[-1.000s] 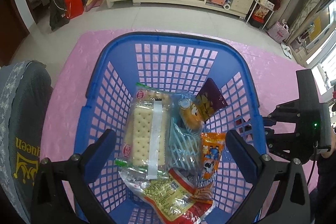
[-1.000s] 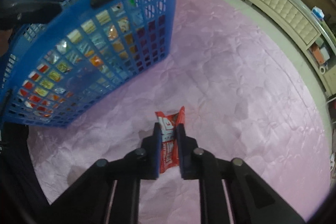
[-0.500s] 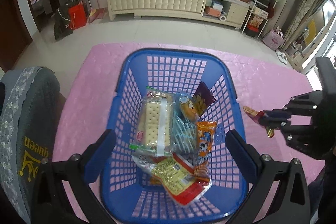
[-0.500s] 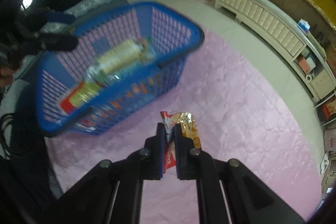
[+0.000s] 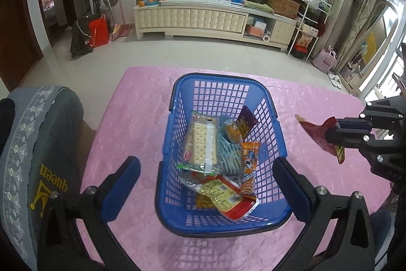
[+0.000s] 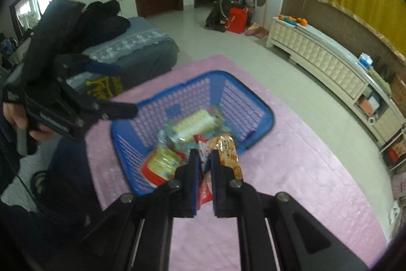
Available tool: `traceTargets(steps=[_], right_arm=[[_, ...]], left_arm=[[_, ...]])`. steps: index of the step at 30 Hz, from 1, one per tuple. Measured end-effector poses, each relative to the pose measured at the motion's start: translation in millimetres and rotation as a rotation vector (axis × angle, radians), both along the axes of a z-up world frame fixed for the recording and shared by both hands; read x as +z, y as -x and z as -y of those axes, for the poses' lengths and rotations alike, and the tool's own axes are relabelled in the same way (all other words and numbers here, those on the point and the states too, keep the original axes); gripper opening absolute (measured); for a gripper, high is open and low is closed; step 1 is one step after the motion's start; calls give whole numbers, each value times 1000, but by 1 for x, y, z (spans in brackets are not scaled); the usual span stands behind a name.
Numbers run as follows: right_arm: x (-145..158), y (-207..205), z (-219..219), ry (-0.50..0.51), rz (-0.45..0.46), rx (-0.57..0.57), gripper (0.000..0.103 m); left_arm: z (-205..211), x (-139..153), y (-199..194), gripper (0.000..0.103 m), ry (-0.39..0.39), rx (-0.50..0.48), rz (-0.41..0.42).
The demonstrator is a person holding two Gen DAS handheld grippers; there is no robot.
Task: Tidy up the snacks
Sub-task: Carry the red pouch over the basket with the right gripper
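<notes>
A blue plastic basket [image 5: 266,103] stands on a pink table cover [image 5: 132,113] and holds several snack packets, among them a cracker pack [image 5: 201,144]. My right gripper [image 6: 204,159] is shut on a red snack packet [image 6: 228,156] and holds it in the air above the basket's near right side; it also shows in the left wrist view [image 5: 331,132] with the packet [image 5: 314,130]. My left gripper [image 5: 206,179] is open and empty, raised above the basket's near end. The basket shows in the right wrist view too [image 6: 264,108].
A grey cushioned seat [image 5: 38,149] lies left of the table. A long cream cabinet [image 5: 203,17] stands against the far wall. Bags [image 5: 94,29] sit on the floor at the back left, shelves at the back right.
My right gripper lifted the red packet off the pink cover and carried it up toward the basket. My left gripper rose and drew back, so the basket looks smaller.
</notes>
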State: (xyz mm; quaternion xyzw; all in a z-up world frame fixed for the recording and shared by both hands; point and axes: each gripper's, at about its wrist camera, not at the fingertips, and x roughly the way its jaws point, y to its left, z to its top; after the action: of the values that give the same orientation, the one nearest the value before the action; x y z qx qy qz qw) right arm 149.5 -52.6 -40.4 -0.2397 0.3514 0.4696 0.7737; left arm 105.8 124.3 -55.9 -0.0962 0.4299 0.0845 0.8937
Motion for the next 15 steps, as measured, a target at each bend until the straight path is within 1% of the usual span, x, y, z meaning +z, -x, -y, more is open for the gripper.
traceTargets(steps=[2,7,15], right_arm=[[4,6,-7,-9,1,8,11],[-1,12,-29,-22,-17,25,11],[-25,8,-61,4,-66,43,12]], left_arm=[[-4,0,5,103,3,2,6],[-13,-3,16,103,7,6,12],[-29,-14,26,103,17,17,0]])
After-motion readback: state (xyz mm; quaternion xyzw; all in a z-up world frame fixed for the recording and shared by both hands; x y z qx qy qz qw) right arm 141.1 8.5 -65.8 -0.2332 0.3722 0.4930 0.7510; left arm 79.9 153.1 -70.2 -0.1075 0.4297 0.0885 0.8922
